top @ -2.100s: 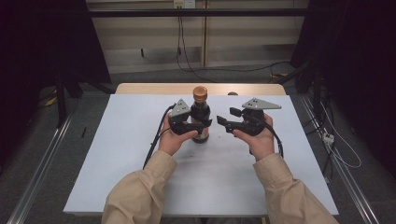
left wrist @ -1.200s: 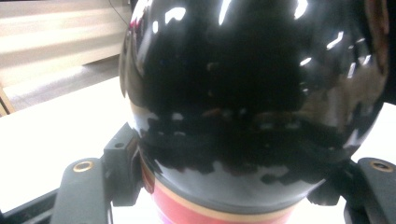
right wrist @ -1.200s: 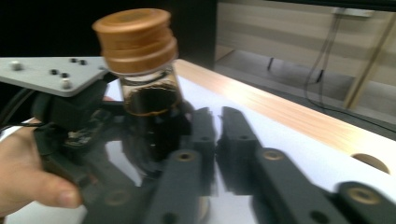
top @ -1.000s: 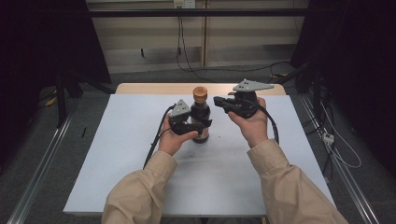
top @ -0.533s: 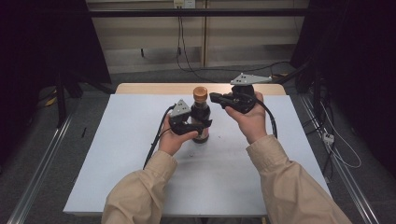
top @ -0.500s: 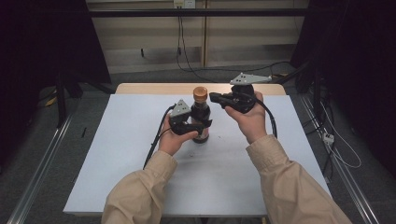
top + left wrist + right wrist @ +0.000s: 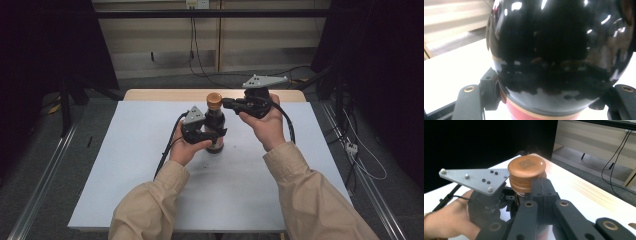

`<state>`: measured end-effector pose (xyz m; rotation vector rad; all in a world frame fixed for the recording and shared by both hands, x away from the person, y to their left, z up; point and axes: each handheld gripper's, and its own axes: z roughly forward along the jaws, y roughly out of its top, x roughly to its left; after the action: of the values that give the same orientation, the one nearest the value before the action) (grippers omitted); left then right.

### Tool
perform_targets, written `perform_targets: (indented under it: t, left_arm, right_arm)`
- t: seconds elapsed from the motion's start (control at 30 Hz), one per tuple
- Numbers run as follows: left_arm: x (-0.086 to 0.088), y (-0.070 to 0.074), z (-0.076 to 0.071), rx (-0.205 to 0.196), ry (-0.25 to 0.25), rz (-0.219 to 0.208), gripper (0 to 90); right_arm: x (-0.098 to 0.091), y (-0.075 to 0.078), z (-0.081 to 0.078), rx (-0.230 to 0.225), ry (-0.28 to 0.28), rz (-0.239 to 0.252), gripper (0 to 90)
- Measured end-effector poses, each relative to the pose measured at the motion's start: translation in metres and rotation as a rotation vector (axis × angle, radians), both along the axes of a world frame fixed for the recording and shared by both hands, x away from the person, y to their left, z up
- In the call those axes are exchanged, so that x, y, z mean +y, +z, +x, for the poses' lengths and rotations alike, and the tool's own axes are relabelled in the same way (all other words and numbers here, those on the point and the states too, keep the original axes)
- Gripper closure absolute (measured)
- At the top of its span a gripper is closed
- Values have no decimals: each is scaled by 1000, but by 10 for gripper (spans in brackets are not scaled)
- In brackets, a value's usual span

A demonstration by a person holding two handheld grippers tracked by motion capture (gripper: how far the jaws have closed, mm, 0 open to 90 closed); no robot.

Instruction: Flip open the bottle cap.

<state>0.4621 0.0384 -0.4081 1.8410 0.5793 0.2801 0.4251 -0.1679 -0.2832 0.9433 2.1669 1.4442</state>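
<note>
High view: bottle (image 7: 215,131) stands mid-table (image 7: 125,165), clamped at the body by the left gripper (image 7: 212,134). Right gripper (image 7: 227,103), jaws closed and empty, sits just beside the cap (image 7: 214,100), which is still on; uncapping looks yet to come.

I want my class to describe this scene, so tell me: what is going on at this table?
A person works with a gripper in each hand. The left gripper is shut on a dark bottle standing upright on the white table. The right gripper, jaws closed, sits right beside the bottle's brown cap.
</note>
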Motion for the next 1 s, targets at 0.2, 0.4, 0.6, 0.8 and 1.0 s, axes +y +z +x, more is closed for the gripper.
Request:
perform_targets:
  t: [0.2, 0.4, 0.6, 0.8, 1.0]
  left_arm:
    - [0, 0, 0, -4, 2, 5, 312]
    - [-1, 1, -2, -4, 13, 17, 317]
    - [-1, 0, -3, -8, 23, 12, 318]
    - [0, 0, -3, -5, 20, 19, 318]
    - [0, -1, -4, -13, 27, 12, 318]
  right_arm:
    - [2, 1, -1, -12, 3, -17, 900]
    - [5, 4, -2, -13, -6, -52, 900]
    - [6, 3, -1, -11, -16, -40, 900]
    - [8, 4, 1, -8, -20, -48, 900]
    - [8, 5, 1, -13, -23, -54, 900]
